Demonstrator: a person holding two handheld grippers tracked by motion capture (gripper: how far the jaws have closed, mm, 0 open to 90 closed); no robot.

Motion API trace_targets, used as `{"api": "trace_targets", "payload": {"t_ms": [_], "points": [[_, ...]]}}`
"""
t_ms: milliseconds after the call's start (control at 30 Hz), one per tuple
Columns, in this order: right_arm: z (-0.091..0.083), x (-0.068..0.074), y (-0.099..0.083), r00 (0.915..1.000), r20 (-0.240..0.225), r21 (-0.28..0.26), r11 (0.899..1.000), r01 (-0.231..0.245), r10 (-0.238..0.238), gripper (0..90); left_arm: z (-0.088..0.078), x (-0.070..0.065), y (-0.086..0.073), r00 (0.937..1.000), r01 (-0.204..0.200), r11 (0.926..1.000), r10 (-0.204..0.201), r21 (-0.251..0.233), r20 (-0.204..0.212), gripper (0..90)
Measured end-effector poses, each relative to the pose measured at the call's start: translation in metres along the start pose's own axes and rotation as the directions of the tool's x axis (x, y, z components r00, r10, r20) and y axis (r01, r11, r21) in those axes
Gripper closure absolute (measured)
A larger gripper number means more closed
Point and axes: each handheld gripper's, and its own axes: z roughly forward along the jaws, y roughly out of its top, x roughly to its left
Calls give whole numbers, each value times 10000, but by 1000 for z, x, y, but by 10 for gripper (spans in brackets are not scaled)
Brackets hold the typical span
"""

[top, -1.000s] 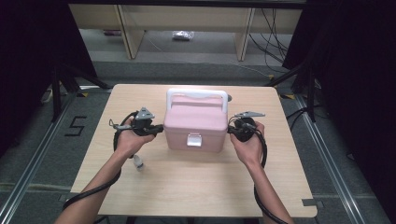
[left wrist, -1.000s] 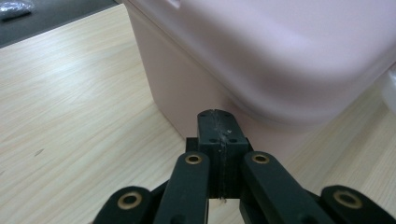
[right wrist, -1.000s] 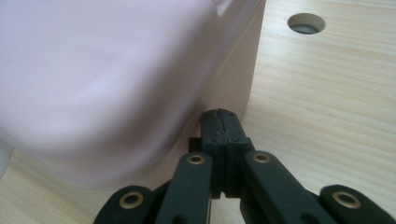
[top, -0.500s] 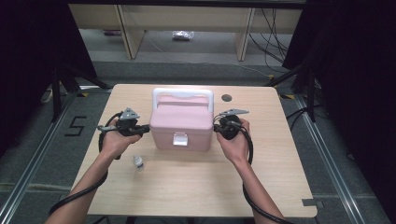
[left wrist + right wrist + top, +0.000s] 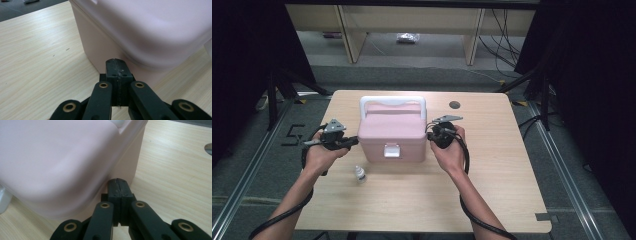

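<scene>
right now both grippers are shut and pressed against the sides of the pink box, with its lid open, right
Not quite: the lid is closed, not open. The high view shows the pink box with its lid down and white handle on top. The rest holds: the left gripper and right gripper are shut against its sides.

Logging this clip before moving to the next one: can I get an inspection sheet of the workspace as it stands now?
Surface: pale wood-grain table, dark round hole near the far edge.
Job's things: pink plastic box with white handle, lid shut, white front latch.
Clutter: small clear bottle with white cap in front of the box.
Grippers: left tongs shut, tip against the box's left side; right tongs shut, against its right side.
Cables: black cable trailing along each forearm.
Surroundings: grey floor, wooden shelving, black curtains.
</scene>
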Motion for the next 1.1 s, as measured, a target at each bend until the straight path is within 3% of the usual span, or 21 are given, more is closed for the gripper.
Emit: {"api": "trace_targets", "payload": {"t_ms": [200, 233, 333, 633, 700, 833, 900, 933, 1100], "points": [[6, 9, 2, 9998, -183, -35, 9999, 127, -128, 900, -7, 9, -5, 9996, 228, 9997, -229, -42, -169, 896], [7, 10, 3, 9992, -94, -79, 9993, 375, -376, 900, -8, 11, -6, 9994, 250, 9997, -251, -51, -228, 896], [10, 17, 4, 9994, -253, -57, 9997, 231, -233, 900, -11, 14, -8, 9988, 348, 9994, -349, -40, -354, 896], [17, 28, 8, 9985, -394, 34, 9993, 375, -373, 900, -17, 24, -14, 9959, 552, 9984, -561, -142, -703, 896], [19, 28, 10, 9971, -326, 7, 9976, 689, -688, 900, -19, 26, -15, 9961, 554, 9984, -559, -81, -688, 896], [20, 31, 11, 9982, -444, 43, 9991, 415, -413, 900, -20, 27, -17, 9950, 622, 9979, -633, -176, -775, 897], [22, 30, 11, 9969, -410, -84, 9977, 673, -676, 900, -20, 28, -17, 9950, 664, 9976, -676, -192, -739, 896], [21, 32, 11, 9979, -463, 65, 9990, 449, -445, 900, -20, 28, -17, 9948, 675, 9975, -690, -228, -748, 896], [20, 33, 10, 9970, -679, -46, 9993, 381, -383, 900, -19, 28, -17, 9937, 763, 9969, -778, -211, -803, 896]]}}
